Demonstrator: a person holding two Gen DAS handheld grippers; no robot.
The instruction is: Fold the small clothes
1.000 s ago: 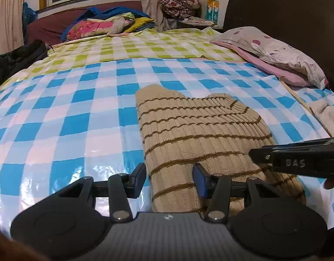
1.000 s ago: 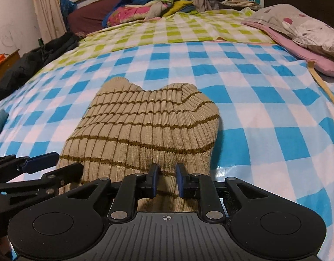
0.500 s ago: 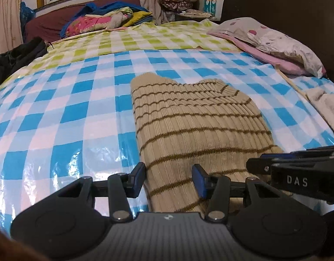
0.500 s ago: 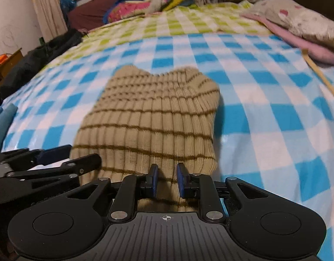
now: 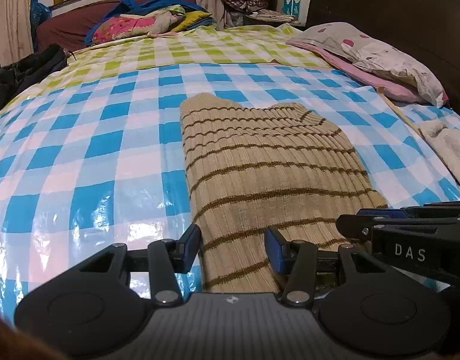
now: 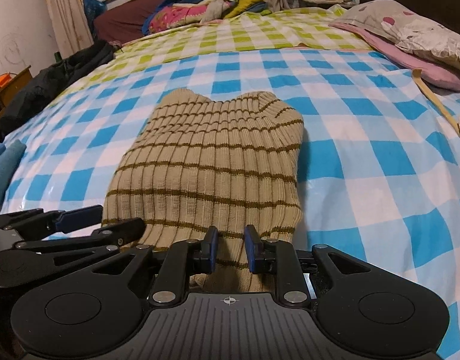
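Note:
A beige ribbed sweater with thin brown stripes (image 5: 269, 165) (image 6: 212, 162) lies folded on the blue-and-white checked bed cover (image 5: 80, 150). My left gripper (image 5: 233, 246) (image 6: 122, 217) hangs over the sweater's near left corner. It is open wide, with the left pad at the fabric's edge and the right pad over the knit. My right gripper (image 6: 231, 247) (image 5: 350, 217) is at the near hem further right. Its jaws are opening, a narrow gap with a strip of knit lying between the pads, which do not squeeze it.
Pillows (image 5: 380, 51) and a pink sheet lie at the right by a dark headboard. A white cloth (image 5: 449, 147) sits at the right edge, a teal cloth (image 6: 2, 168) at the left. Dark clothes (image 5: 23, 72) and a colourful pile (image 5: 146, 24) lie at the far side.
Both grippers have drawn back a little toward the sweater's near hem, so more of it shows. The right jaws have parted slightly. The sweater lies where it was.

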